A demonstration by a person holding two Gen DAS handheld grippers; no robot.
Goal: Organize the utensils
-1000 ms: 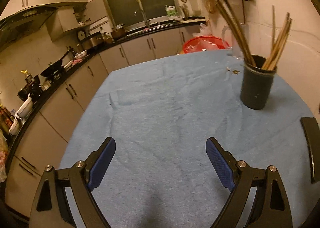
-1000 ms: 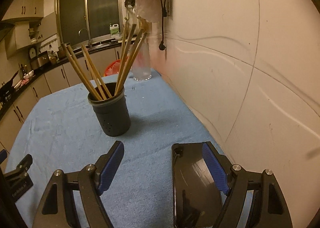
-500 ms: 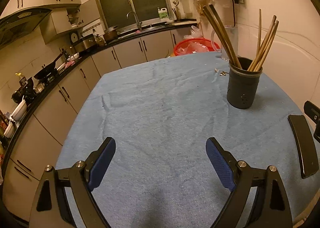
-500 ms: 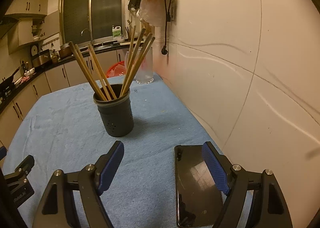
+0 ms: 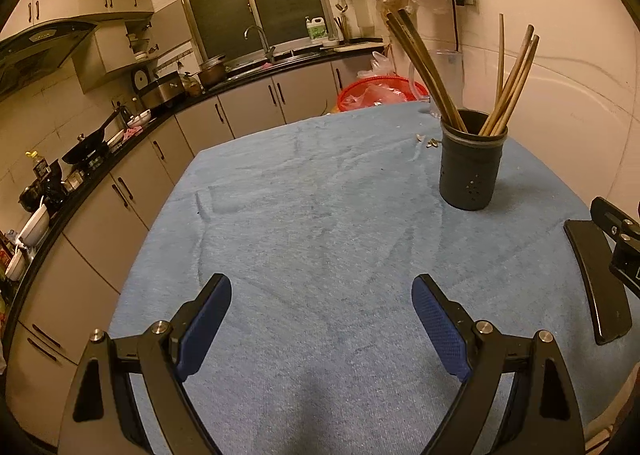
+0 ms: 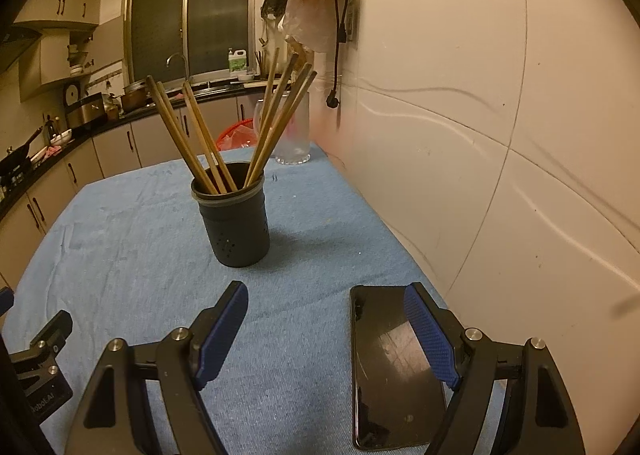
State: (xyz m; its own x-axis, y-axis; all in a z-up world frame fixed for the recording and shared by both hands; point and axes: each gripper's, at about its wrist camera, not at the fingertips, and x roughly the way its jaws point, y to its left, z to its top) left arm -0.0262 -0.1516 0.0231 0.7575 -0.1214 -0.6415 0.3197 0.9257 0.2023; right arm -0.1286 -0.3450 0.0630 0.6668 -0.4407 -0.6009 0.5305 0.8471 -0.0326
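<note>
Chopsticks are standing in a dark round holder toward the far right of the table, near the tiled wall; they are long, thin, light brown sticks, leaning apart in two bunches, one fanning left and one fanning right. The holder is looking matte, with a paler band just under its rim and small holes dotting its lower side. The left gripper is hanging over the near middle of the table, tilting downward, its jaws standing wide apart with nothing between them but the blue cloth, which is showing a soft, towel-like weave with shallow wrinkles. The right gripper is tilting downward too, just near of the holder, its jaws likewise spread wide and gripping nothing. Both grippers are wearing black angular frames with silver bolts, and their inner pads are showing a blue, finely dimpled surface. A black phone is lying flat on the cloth beneath the right gripper's right finger, its glossy glass catching reflections. A frosted plastic jug is sitting at the table's far end.
</note>
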